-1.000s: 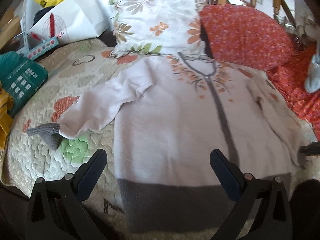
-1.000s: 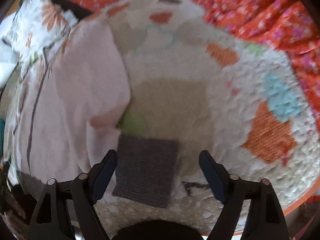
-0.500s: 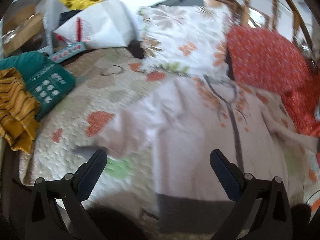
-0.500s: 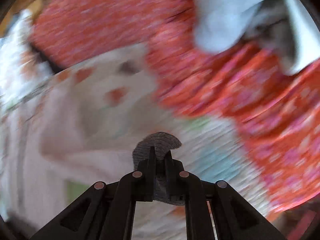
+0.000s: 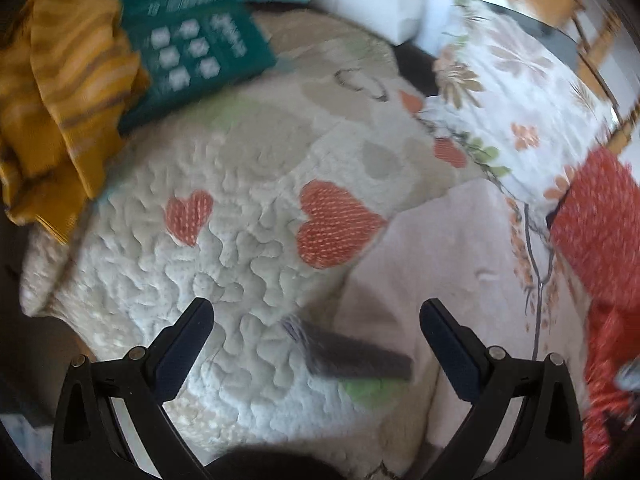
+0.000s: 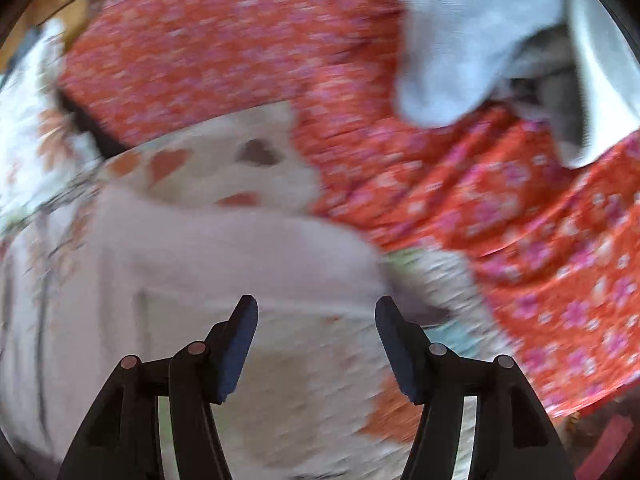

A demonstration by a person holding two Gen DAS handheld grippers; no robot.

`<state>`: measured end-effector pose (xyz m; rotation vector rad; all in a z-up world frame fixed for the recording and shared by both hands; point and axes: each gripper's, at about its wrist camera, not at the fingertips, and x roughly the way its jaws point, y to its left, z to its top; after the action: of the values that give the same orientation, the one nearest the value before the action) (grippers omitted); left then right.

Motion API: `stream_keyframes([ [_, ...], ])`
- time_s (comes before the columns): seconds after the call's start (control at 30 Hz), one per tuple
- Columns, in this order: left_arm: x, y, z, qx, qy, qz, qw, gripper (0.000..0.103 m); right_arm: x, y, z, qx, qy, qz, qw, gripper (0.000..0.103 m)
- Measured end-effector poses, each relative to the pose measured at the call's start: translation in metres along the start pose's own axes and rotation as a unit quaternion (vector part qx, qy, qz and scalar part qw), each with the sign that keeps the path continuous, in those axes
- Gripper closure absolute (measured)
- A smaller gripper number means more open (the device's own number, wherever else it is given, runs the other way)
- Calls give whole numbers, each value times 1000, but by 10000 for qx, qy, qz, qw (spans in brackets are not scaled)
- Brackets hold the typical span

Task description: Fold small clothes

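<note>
A pale pink sweater [image 5: 452, 264] with an orange floral front and grey trim lies flat on the quilted bed cover [image 5: 224, 264]. Its left sleeve ends in a grey cuff [image 5: 352, 356], which lies just ahead of my open, empty left gripper [image 5: 316, 320]. In the right wrist view the sweater [image 6: 192, 256] shows blurred, with its right sleeve folded across the body and the grey cuff end [image 6: 424, 312] beside the right finger. My right gripper [image 6: 316, 312] is open and holds nothing.
A floral pillow [image 5: 520, 92] and a red floral cushion [image 5: 596, 224] sit beyond the sweater. A teal box [image 5: 192, 52] and mustard striped cloth [image 5: 60, 92] lie at the left. Red floral fabric [image 6: 500, 216] and a pale grey garment [image 6: 460, 40] lie to the right.
My right gripper, shut on the right cuff half a second ago, has carried the sleeve over the sweater and opened. My left gripper has swung left and down over the left cuff.
</note>
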<state>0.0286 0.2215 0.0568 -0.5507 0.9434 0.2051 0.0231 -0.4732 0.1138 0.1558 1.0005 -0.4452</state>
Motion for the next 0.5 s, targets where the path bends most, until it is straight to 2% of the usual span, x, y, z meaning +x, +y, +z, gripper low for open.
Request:
stream_keyframes([
  [0.13,27,3,2,-140,397,-297,9987,0,3,47,-24,-420,77,358,9984,37],
  [0.2,40,0,-1,-192,612,-277,9976,3,6,70,-35,-643,106,491,9967,37],
  [0.27,45,-3,-4,-165,680,-472,9964,36,9,94,-46,-862,180,590,9944,37],
  [0.3,46,-4,-4,-120,702,-410,9966,69,10,102,-50,-950,208,619,9933,37],
  [0.33,45,-4,-2,-83,661,-288,9974,93,12,114,-56,-1079,243,644,9918,37],
  [0.37,44,-3,1,-67,628,-258,9977,101,13,120,-59,-1149,262,651,9909,37],
  [0.4,41,0,8,-60,567,-210,9982,100,13,126,-62,-1204,277,654,9902,37],
  [0.5,23,13,43,-5,50,358,9993,100,15,142,-68,-1266,311,704,9890,37],
])
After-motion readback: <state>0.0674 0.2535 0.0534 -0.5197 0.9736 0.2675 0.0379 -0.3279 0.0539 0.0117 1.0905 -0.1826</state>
